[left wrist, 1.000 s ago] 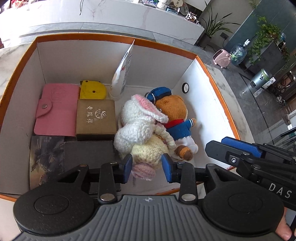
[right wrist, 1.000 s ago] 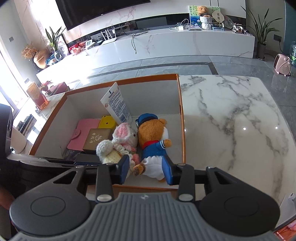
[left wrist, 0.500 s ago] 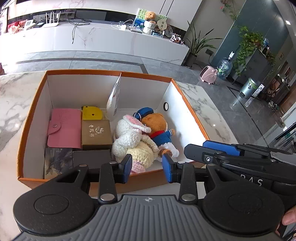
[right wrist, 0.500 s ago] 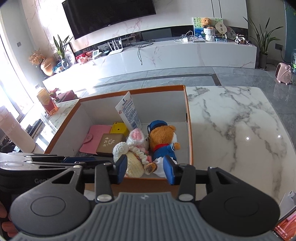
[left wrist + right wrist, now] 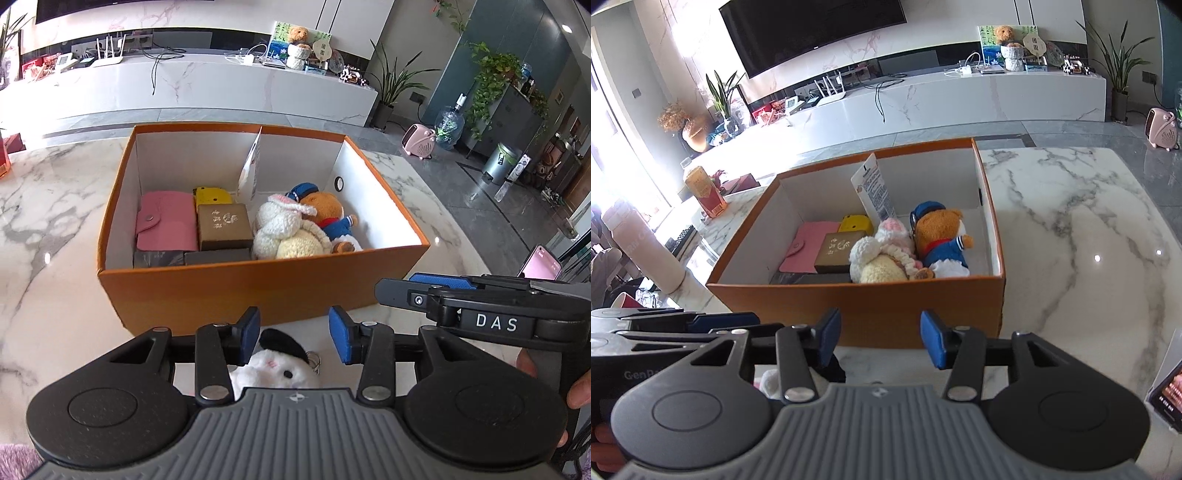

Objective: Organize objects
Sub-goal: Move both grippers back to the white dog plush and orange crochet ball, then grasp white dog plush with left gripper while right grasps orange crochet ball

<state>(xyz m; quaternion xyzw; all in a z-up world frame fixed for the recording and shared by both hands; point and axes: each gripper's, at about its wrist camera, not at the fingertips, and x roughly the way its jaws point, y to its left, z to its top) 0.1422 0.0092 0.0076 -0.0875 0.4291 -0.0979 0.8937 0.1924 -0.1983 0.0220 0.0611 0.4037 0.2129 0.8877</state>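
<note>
An orange box [image 5: 258,284] with white inside walls stands on the marble table. In it lie a pink wallet [image 5: 166,221], a gold case [image 5: 223,225], a crochet rabbit [image 5: 284,229], a sailor bear [image 5: 328,214] and a leaning white tube [image 5: 251,170]. My left gripper [image 5: 293,332] hovers in front of the box, its jaws opening and gripping nothing. A white plush toy with a black cap [image 5: 277,365] lies on the table just under them. My right gripper [image 5: 881,334] is beside it, also before the box [image 5: 868,306], jaws opening with nothing between them.
Bare marble table [image 5: 1071,240] stretches right of the box. A phone [image 5: 541,262] rests at the table's right edge. On the left stand a red carton [image 5: 705,192] and a white cylinder [image 5: 642,251]. Behind is a long white TV console.
Both grippers have drawn back out of the box to its near side, and their jaws have widened. The white plush toy has come into view under the left gripper.
</note>
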